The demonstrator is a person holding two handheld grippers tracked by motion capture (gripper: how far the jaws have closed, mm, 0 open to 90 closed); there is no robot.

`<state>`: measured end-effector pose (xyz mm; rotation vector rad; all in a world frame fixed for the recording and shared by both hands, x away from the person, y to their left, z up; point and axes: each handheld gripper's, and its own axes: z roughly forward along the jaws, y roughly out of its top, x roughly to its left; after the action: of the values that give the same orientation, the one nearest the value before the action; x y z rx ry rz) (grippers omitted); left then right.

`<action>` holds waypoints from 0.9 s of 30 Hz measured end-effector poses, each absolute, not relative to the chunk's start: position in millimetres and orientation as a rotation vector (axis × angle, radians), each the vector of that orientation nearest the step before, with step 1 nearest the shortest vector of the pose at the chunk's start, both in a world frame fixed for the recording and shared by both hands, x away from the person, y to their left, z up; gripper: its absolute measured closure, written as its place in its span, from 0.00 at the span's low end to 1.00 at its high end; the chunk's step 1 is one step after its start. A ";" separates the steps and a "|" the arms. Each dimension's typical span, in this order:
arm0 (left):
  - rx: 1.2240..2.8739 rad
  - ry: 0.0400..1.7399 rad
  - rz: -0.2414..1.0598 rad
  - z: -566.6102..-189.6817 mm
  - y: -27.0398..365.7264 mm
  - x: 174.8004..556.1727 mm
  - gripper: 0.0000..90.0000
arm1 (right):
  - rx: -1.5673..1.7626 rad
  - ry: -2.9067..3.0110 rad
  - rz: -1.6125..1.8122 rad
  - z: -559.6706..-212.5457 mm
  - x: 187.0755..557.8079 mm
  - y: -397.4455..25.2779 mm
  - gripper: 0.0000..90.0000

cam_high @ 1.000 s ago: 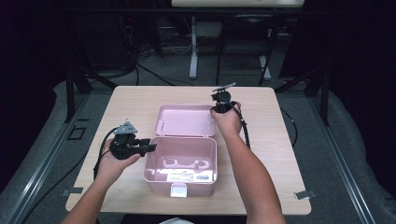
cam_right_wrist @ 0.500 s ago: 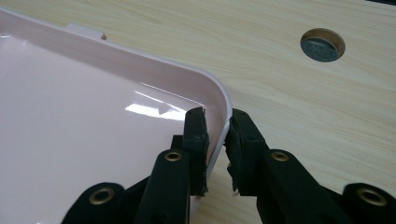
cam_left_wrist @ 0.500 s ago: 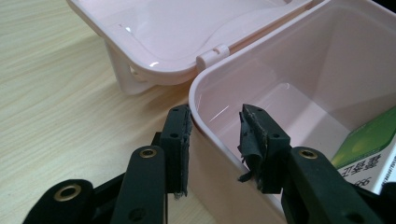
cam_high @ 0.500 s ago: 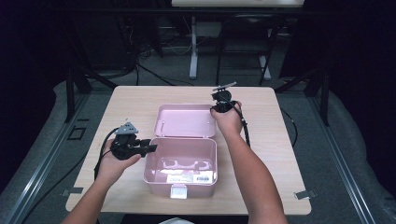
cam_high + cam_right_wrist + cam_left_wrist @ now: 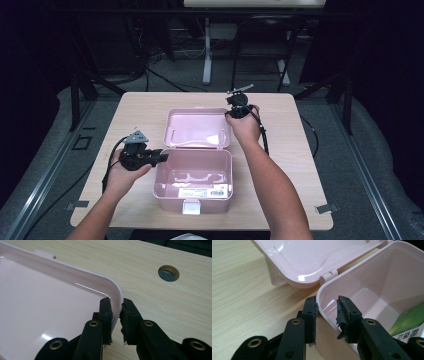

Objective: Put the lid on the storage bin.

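A pink plastic box [image 5: 170, 194] stands open at the table's middle, its lid [image 5: 197, 127] folded back and lying away from me. My left gripper [image 5: 159, 157] is at the box's left rear corner. In the left gripper view its jaws [image 5: 326, 312] straddle the box's rim [image 5: 324, 293], one pad outside and one inside, both touching it. My right gripper [image 5: 233, 114] is at the lid's far right corner. In the right gripper view it [image 5: 115, 312] is shut on the lid's curved rim [image 5: 117, 293].
A printed card with green on it [image 5: 409, 320] lies in the box, and a white label [image 5: 200, 192] shows in the high view. A round cable hole [image 5: 168, 273] sits in the wooden table [image 5: 300, 165] beyond the lid. Dark floor and stands surround the table.
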<state>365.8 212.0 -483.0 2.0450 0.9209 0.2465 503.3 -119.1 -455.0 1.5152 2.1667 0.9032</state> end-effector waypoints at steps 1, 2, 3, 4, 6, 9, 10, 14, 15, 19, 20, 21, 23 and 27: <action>2.044 0.922 0.252 -483.0 211.6 365.8 0.78 | 1.513 2.162 0.910 -453.9 502.7 -119.6 0.89; 2.043 0.924 0.254 -483.0 211.3 365.8 0.78 | 1.512 2.161 0.911 -452.7 501.9 -120.1 0.89; 2.040 0.924 0.259 -483.0 211.0 365.9 0.79 | 1.510 2.158 0.918 -451.6 501.2 -120.6 0.89; 2.037 0.925 0.263 -483.0 210.9 366.0 0.79 | 1.509 2.156 0.922 -450.3 500.3 -121.1 0.89; 2.032 0.923 0.268 -482.9 211.0 366.3 0.81 | 1.502 2.152 0.936 -448.1 499.1 -122.5 0.89; 2.031 0.919 0.272 -482.6 211.1 366.2 0.82 | 1.501 2.150 0.954 -444.1 496.6 -124.9 0.89; 2.030 0.917 0.274 -482.6 210.9 366.0 0.82 | 1.498 2.149 0.962 -442.9 495.8 -125.5 0.89; 2.025 0.915 0.279 -482.9 210.5 366.0 0.83 | 1.479 2.143 0.975 -437.9 491.8 -128.2 0.89; 2.024 0.914 0.278 -482.9 210.5 366.0 0.83 | 1.479 2.143 0.975 -437.9 491.8 -128.2 0.89; 2.017 0.915 0.278 -482.1 211.7 365.4 0.84 | 1.465 2.140 0.993 -433.2 488.1 -130.6 0.89; 2.012 0.914 0.281 -481.3 212.7 365.2 0.84 | 1.462 2.138 0.996 -432.3 487.3 -131.0 0.89; 2.007 0.917 0.280 -480.3 213.5 364.8 0.85 | 1.460 2.137 0.999 -430.7 486.1 -131.6 0.89; 1.987 0.916 0.288 -478.5 215.7 364.3 0.85 | 1.453 2.133 1.008 -428.5 484.5 -132.9 0.89; 1.987 0.917 0.292 -475.4 220.6 363.4 0.86 | 1.445 2.122 1.029 -424.4 481.1 -134.6 0.89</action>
<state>363.4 220.6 -475.4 1.9869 0.9173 0.2923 481.1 -134.6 -424.4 1.4446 2.1216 1.0291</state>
